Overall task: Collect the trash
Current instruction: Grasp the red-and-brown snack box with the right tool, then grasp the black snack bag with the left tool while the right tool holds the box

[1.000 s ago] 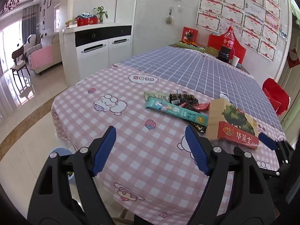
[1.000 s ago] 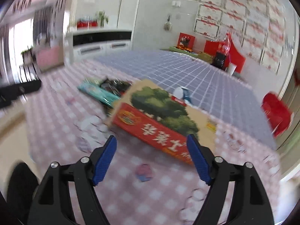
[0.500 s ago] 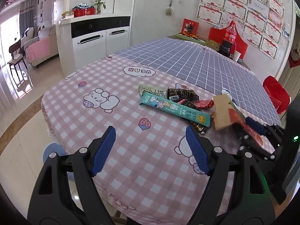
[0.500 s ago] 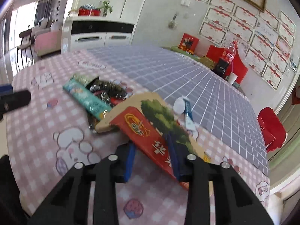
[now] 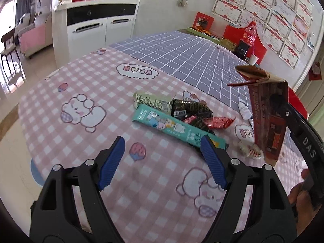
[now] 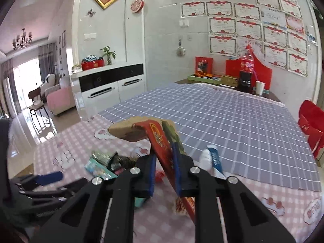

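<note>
My right gripper (image 6: 164,172) is shut on a flattened cardboard box (image 6: 160,139) with red and green print and holds it tilted above the table; the box also shows in the left wrist view (image 5: 267,119). My left gripper (image 5: 162,162) is open and empty, low over the pink checked cloth. Ahead of it lies a pile of wrappers: a long teal packet (image 5: 178,129), a green packet (image 5: 154,100), a black packet (image 5: 190,109) and a red wrapper (image 5: 218,122). A small white tube (image 5: 244,109) lies beside them.
The table carries a pink checked cloth (image 5: 70,85) and a purple grid cloth (image 5: 182,54). A cola bottle (image 5: 248,38), a cup and red boxes stand at the far end. A white cabinet (image 5: 91,28) is at the left. A red chair (image 6: 309,125) stands right.
My right gripper shut on the cardboard box and lifted it off the table, tilting it upright. My left gripper moved closer to the wrappers and stayed open.
</note>
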`<move>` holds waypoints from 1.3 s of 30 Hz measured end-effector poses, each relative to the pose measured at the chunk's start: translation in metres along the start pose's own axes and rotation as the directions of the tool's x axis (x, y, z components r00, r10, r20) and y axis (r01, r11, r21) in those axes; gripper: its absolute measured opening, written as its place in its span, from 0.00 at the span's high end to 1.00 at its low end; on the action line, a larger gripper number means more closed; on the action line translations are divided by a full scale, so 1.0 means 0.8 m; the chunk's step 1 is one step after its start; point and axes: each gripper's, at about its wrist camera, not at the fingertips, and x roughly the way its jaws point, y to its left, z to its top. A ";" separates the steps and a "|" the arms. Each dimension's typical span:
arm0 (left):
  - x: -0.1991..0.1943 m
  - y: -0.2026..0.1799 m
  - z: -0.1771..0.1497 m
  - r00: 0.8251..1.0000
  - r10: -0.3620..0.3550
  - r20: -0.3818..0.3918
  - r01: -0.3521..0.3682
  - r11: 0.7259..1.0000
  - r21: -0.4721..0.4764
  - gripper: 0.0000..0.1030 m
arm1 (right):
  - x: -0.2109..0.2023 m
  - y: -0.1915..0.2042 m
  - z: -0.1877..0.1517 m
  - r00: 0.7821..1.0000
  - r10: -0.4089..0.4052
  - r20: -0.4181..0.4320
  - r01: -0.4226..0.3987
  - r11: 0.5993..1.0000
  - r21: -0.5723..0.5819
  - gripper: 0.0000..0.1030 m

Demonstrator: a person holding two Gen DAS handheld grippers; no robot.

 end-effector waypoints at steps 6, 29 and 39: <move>0.021 -0.005 0.024 1.000 -0.016 0.012 0.015 1.000 0.012 0.26 | 0.024 0.011 0.009 1.000 0.013 0.006 -0.013 1.000 0.005 0.85; 0.122 -0.052 0.051 0.994 -0.018 -0.108 0.038 0.981 0.190 0.67 | 0.063 0.006 0.004 0.999 0.034 -0.022 -0.032 0.996 0.080 0.84; 0.108 -0.037 0.053 0.993 -0.092 -0.078 0.102 0.985 0.139 0.95 | 0.062 0.010 0.003 1.000 0.017 -0.021 -0.015 0.997 0.069 0.84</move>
